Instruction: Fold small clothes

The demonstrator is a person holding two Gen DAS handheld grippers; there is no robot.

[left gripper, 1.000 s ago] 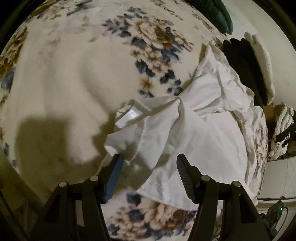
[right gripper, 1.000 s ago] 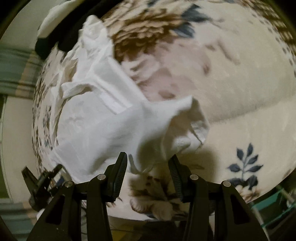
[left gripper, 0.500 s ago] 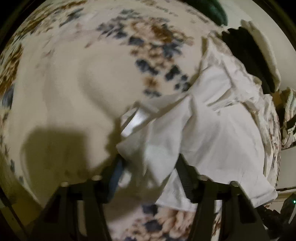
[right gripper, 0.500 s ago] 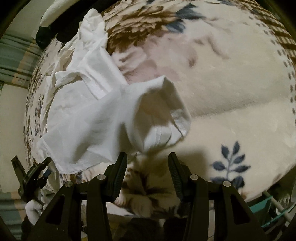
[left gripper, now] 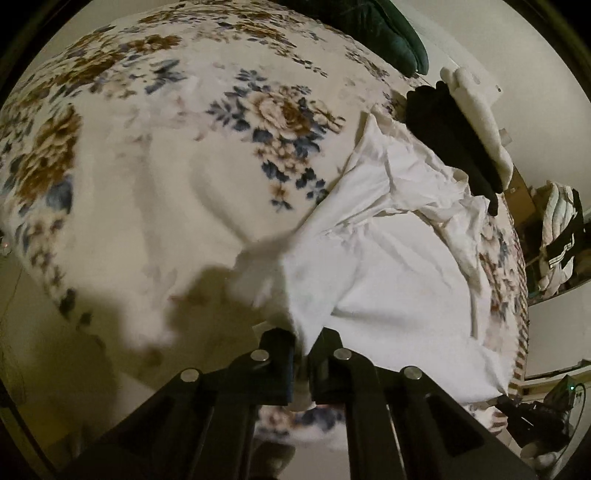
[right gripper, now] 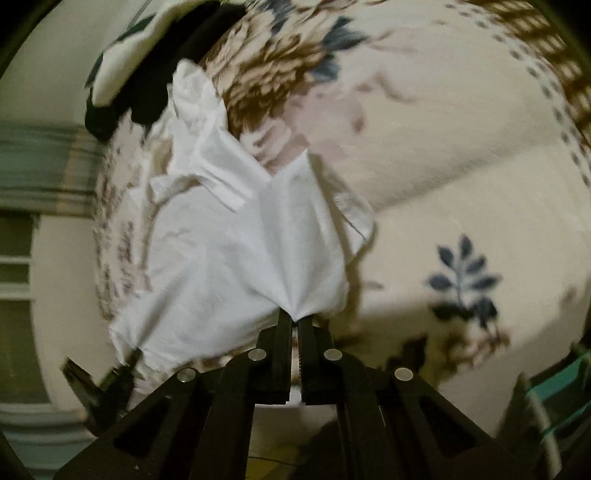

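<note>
Left gripper [left gripper: 302, 360]: jaws drawn nearly together, a fold of the white garment [left gripper: 388, 280] pinched between them at its near edge; cloth rises taut from the tips. Right gripper [right gripper: 295, 326]: jaws closed down to a thin slit, clamped on a gathered corner of the same white garment [right gripper: 229, 258], creases fanning out from the pinch.

Garment lies crumpled on a floral blanket [left gripper: 155, 177], cream with blue and brown flowers, partly lifted at both held points; its far end is bunched and wrinkled. A loose flap hangs off to the right in the right wrist view.

Beyond the far end: a black garment [left gripper: 454, 136] with a cream cloth [left gripper: 480, 110] just beside it, at the blanket's edge. Dark green fabric [left gripper: 391, 33] further back.
</note>
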